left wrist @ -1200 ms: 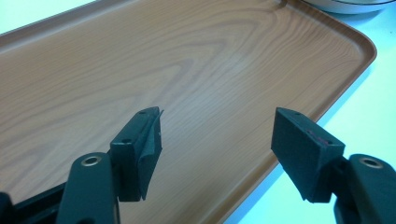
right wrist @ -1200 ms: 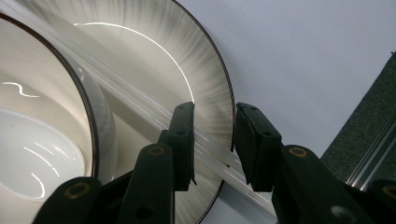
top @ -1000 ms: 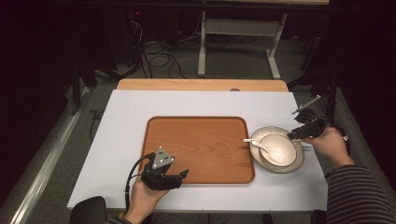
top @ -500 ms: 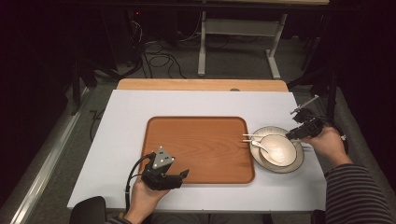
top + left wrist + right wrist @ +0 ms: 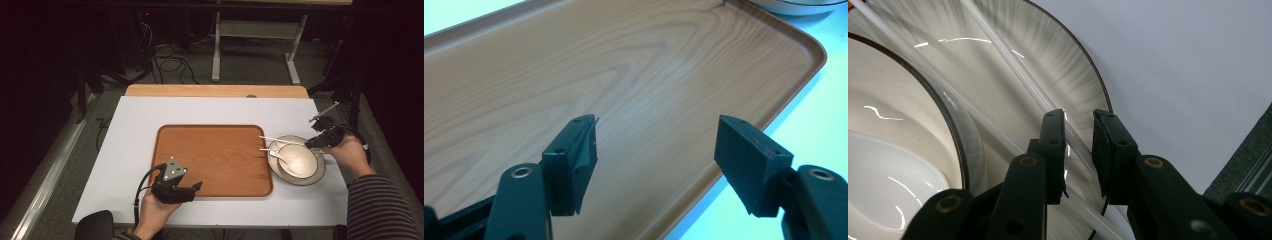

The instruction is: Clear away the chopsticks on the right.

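A laboratory or test room, dimly lit and arranged for recording rather than for dining. A counter (image 5: 150, 130) covered with a plain white sheet stands on a grey floor (image 5: 200, 70), with a wooden board (image 5: 215, 91) showing at its far edge. Behind it, loose cables (image 5: 165, 55) trail across the floor beside the white metal legs of a second desk frame (image 5: 255, 50), and dark equipment stands in shadow along the back wall. A person seated at the near edge holds a cabled handheld gripper (image 5: 196, 187) in each hand, over a place setting of a wooden tray (image 5: 215, 160) and stacked dishes (image 5: 312, 172).
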Available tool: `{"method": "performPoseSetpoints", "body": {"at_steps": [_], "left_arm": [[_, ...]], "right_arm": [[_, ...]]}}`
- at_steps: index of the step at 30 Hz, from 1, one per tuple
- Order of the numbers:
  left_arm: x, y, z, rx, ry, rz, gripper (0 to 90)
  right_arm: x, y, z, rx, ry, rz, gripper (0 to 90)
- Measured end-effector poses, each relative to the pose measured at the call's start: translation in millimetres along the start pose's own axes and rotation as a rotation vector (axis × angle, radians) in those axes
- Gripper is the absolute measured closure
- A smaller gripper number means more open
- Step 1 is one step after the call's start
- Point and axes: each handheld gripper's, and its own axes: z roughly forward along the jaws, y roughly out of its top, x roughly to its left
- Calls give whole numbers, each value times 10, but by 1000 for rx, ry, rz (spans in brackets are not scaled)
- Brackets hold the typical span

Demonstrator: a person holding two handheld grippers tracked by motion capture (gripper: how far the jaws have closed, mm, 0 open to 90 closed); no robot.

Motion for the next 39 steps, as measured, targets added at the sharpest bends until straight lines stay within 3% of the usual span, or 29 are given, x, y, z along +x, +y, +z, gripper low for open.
{"method": "performPoseSetpoints", "body": {"at_steps": [7, 13, 21, 26, 39], "left_arm": [[-1, 0, 3, 1, 1, 1, 335], [-4, 0, 5, 1, 2, 2, 336], [-5, -1, 5, 2, 3, 4, 336], [-4, -1, 2, 1, 3, 2, 336], [-4, -1, -1, 1, 4, 3, 336]], "right_arm": [[1, -8, 17, 1, 10, -14, 744], [17, -20, 14, -1, 4, -29, 809], [26, -37, 39, -2, -1, -37, 795], [38, -49, 44, -5, -19, -67, 837], [64, -104, 38, -30, -41, -87, 861]]}}
